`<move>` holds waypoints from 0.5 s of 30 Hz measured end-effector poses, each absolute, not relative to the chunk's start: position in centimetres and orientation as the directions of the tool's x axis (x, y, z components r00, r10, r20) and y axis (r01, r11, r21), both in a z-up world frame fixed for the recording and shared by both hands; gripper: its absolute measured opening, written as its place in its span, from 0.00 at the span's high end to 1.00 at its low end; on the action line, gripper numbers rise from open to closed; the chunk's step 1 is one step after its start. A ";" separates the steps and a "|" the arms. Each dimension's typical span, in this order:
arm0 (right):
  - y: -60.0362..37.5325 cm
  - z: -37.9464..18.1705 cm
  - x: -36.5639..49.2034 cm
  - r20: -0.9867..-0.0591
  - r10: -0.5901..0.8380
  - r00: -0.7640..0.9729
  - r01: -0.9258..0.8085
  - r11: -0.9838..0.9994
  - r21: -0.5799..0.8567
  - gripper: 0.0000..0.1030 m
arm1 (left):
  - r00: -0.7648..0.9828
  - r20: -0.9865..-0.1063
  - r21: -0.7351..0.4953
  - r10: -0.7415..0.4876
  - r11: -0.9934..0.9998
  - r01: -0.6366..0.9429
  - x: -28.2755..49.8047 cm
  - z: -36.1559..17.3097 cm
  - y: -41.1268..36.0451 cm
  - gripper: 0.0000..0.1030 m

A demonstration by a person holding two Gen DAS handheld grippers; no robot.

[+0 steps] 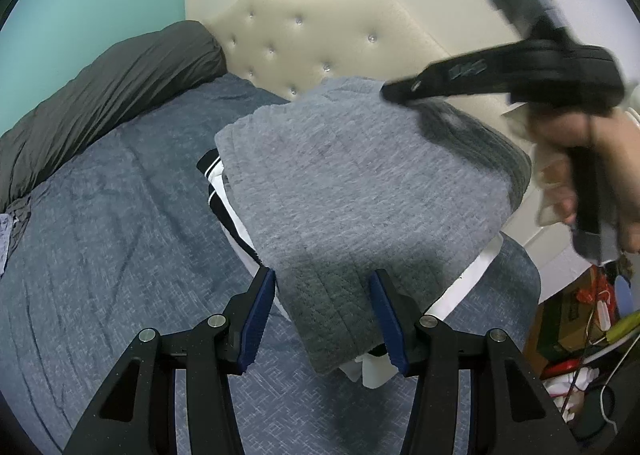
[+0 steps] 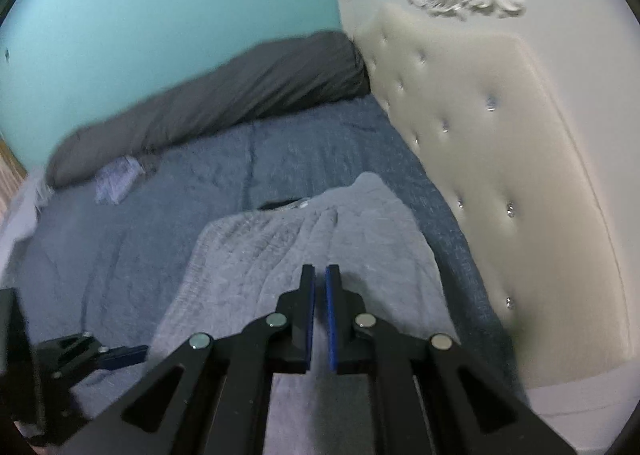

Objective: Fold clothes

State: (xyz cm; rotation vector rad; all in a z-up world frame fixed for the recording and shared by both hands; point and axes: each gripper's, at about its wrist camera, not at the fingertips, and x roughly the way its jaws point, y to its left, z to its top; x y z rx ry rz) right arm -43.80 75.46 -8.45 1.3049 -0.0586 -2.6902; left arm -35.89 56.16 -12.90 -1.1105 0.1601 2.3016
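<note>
A folded grey knit sweater (image 1: 360, 183) lies on top of a folded black-and-white garment (image 1: 224, 195) on the blue bedspread (image 1: 120, 235), near the headboard. My left gripper (image 1: 324, 291) is open, its jaws either side of the sweater's darker ribbed hem (image 1: 332, 315), not closed on it. My right gripper (image 1: 394, 91) hovers over the sweater's far right corner, blurred. In the right wrist view the right gripper (image 2: 320, 275) is shut with nothing between its pads, just above the sweater (image 2: 300, 255). The left gripper's finger (image 2: 120, 355) shows at the lower left.
A cream tufted headboard (image 1: 320, 39) stands behind the pile. A dark grey rolled duvet (image 1: 100, 95) lies along the teal wall. A small pale cloth (image 2: 116, 179) lies on the bed far off. Boxes and clutter (image 1: 580, 319) sit beside the bed at right.
</note>
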 end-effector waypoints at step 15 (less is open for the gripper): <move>76.7 -11.5 -45.2 -0.817 -0.114 -0.566 0.027 -0.992 0.120 1.00 | -0.474 -0.750 -0.154 0.461 -0.819 -0.552 -35.8 -13.4 55.7 0.47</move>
